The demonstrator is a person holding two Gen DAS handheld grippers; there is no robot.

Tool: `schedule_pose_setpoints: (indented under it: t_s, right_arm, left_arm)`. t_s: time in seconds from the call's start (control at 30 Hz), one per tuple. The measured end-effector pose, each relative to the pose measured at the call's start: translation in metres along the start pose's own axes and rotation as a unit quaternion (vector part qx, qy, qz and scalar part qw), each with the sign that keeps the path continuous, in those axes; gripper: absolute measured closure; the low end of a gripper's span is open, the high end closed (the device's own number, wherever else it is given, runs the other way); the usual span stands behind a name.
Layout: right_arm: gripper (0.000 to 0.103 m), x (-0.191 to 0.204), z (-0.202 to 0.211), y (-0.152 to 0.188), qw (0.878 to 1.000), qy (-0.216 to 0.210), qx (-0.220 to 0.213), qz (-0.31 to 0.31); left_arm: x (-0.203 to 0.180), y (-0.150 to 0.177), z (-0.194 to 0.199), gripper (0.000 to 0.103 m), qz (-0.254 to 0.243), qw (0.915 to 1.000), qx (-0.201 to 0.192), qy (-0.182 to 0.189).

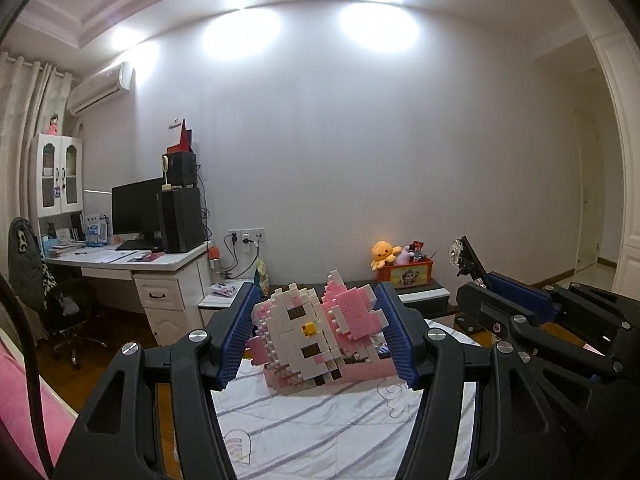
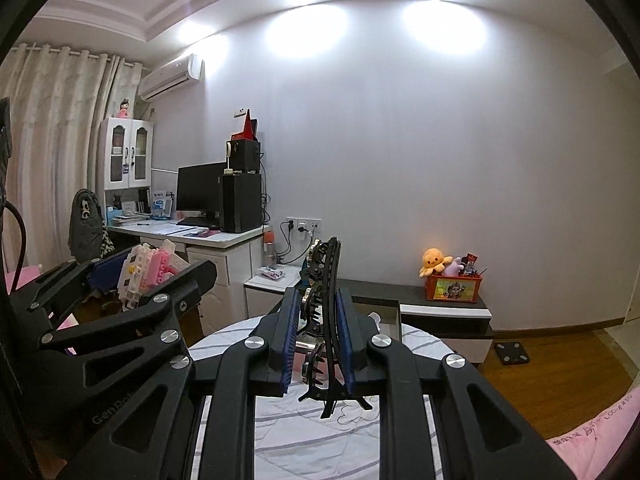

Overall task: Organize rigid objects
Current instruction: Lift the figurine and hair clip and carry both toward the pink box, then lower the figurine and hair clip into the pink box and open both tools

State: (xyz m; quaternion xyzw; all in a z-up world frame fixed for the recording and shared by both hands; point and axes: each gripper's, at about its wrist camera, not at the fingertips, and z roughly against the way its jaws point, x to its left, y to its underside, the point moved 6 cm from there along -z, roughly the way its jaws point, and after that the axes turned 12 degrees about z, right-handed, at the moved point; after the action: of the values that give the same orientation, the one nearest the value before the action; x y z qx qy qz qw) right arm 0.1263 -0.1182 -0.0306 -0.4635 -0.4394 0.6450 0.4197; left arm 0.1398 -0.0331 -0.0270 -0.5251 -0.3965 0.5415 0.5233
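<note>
White walls and a cluttered desk [image 1: 120, 258] filled the background. At lower centre of the left view, the left tool [image 1: 316, 334] pinched a pink-and-white brick figure [image 1: 316, 336] above striped bedding [image 1: 320, 420]. The right tool [image 2: 318, 340], pressed together, gripped a black hair claw [image 2: 326, 320], its lower teeth partly hidden.

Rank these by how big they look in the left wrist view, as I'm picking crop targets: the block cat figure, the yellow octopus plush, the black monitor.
1. block cat figure, much the nearest, so it looks enlarged
2. black monitor
3. yellow octopus plush, smallest, and far off
</note>
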Motion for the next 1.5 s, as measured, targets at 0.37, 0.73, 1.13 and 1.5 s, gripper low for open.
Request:
schedule_pose_setpoints:
  t_s: [0.37,0.73,1.13,1.5]
  right_arm:
    - [0.084,-0.02,-0.065,-0.007,1.0,0.005,0.008,-0.002]
    - [0.084,-0.049,-0.199,0.025,0.995,-0.029,0.085,-0.031]
    - [0.083,-0.046,-0.321,0.127,0.965,-0.09,0.235,-0.07]
    - [0.0,-0.068,-0.293,0.111,0.973,-0.055,0.207,-0.088]
  left_arm:
    - [-0.006,-0.014,-0.078,0.042,-0.021,0.9997,-0.002,-0.011]
    - [0.01,0.031,-0.23,0.042,-0.013,0.9931,0.116,-0.012]
    - [0.037,0.125,-0.333,0.038,-0.002,0.9657,0.256,-0.045]
    - [0.066,0.096,-0.293,0.008,0.065,0.9677,0.239,-0.046]
